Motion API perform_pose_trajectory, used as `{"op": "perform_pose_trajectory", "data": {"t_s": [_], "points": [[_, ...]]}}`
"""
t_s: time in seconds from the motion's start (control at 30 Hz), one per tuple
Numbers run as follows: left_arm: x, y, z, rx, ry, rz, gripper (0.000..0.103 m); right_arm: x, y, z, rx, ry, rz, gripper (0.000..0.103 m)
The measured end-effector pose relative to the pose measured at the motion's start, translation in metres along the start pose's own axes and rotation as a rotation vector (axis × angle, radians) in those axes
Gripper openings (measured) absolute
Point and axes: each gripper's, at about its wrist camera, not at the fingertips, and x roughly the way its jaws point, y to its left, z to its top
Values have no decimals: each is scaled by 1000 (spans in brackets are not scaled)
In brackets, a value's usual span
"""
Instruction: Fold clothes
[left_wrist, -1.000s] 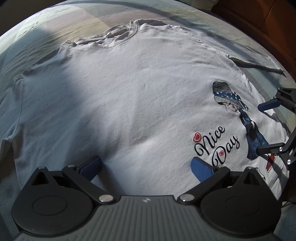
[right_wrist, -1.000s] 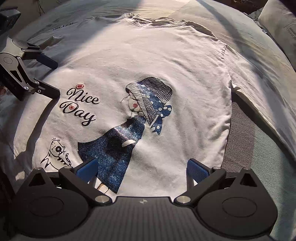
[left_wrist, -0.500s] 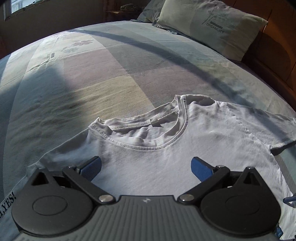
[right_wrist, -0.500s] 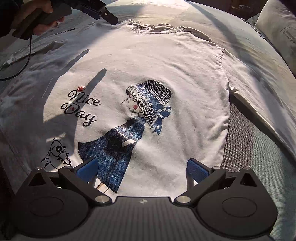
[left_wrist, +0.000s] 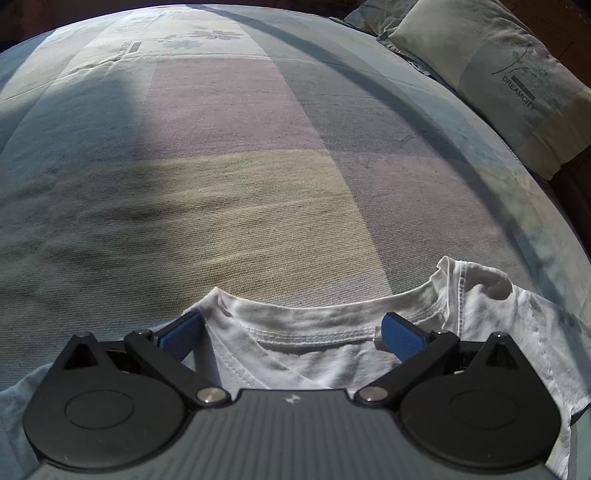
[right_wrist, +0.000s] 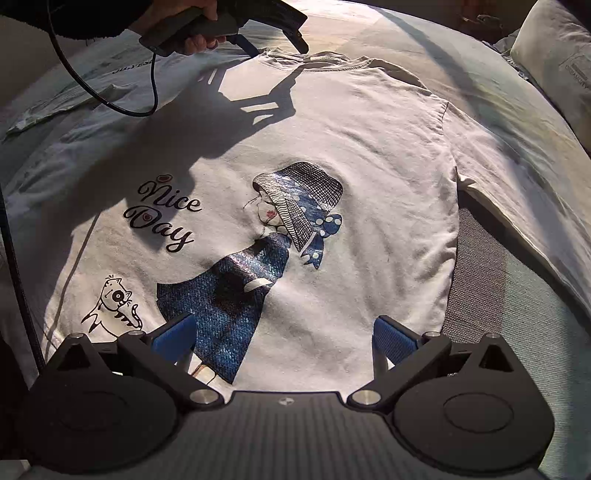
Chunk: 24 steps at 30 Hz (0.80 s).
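The left gripper (left_wrist: 291, 328) is standing wide open at the collar (left_wrist: 314, 328) of the white shirt (right_wrist: 332, 147), one blue pad just outside the left shoulder point and the other resting over the neck band, gripping nothing yet. From the right wrist view, a hand (right_wrist: 192, 33) is holding it low over the far end of the shirt, its cable (right_wrist: 110, 99) looping down onto the fabric beside it.

The right gripper (right_wrist: 284, 336) is likewise spread open and empty, hovering over the bottom hem with the printed girl (right_wrist: 280, 236) straight ahead of it and the small cat drawing (right_wrist: 114, 302) off to its left.

The likeliest slip, I think, is the left pads pinching only the top layer of the neck band, so the back layer is dragging behind and the fold is coming out crooked. The trailing cable could also be catching the cloth and rumpling it. If one gripper is lifting before the other, the shirt may be skewing.

Beyond the left gripper the bedspread (left_wrist: 258, 166) is lying bare and flat, giving plenty of room ahead; a pillow (left_wrist: 498, 74) is sitting well off to its right. To the right gripper's right, the long sleeve (right_wrist: 517, 177) is stretching away across the bed and still needs tucking in.
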Motion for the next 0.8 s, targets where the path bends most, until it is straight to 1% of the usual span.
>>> {"op": "perform_pose_trajectory", "data": {"t_s": [0.07, 0.13, 0.2, 0.23, 0.33, 0.4, 0.47, 0.53, 0.6, 0.67, 0.73, 0.8], "points": [[-7, 0, 1, -5, 6, 0, 102, 0, 0, 1, 0, 6, -1, 103], [-23, -1, -1, 3, -13, -3, 102, 1, 0, 2, 1, 12, -1, 103], [-41, -1, -10, 1, -20, -21, 102, 1, 0, 2, 0, 12, -2, 103], [-47, 0, -16, -6, -10, -31, 102, 1, 0, 2, 0, 11, -3, 103], [-48, 12, -36, -33, 37, -20, 102, 2, 1, 2, -1, 13, -4, 103], [-40, 20, -43, -45, 44, 38, 102, 2, 0, 3, -3, 18, -3, 103], [-33, 22, -38, -10, 13, 108, 102, 2, 0, 3, -4, 21, -3, 103], [-30, 20, -24, -4, -7, 124, 102, 2, 0, 4, -6, 24, -4, 103], [-38, 11, -13, 31, -35, 102, 102, 2, 0, 4, -7, 26, -6, 103], [-51, -3, -9, 101, -48, 74, 102, 2, 0, 5, -7, 32, -3, 103], [-68, -17, -15, 187, -44, 46, 102, 2, 0, 7, -15, 47, 1, 103], [-84, -27, -33, 281, -22, 30, 102, -1, 3, 9, -48, 58, 12, 103]]}}
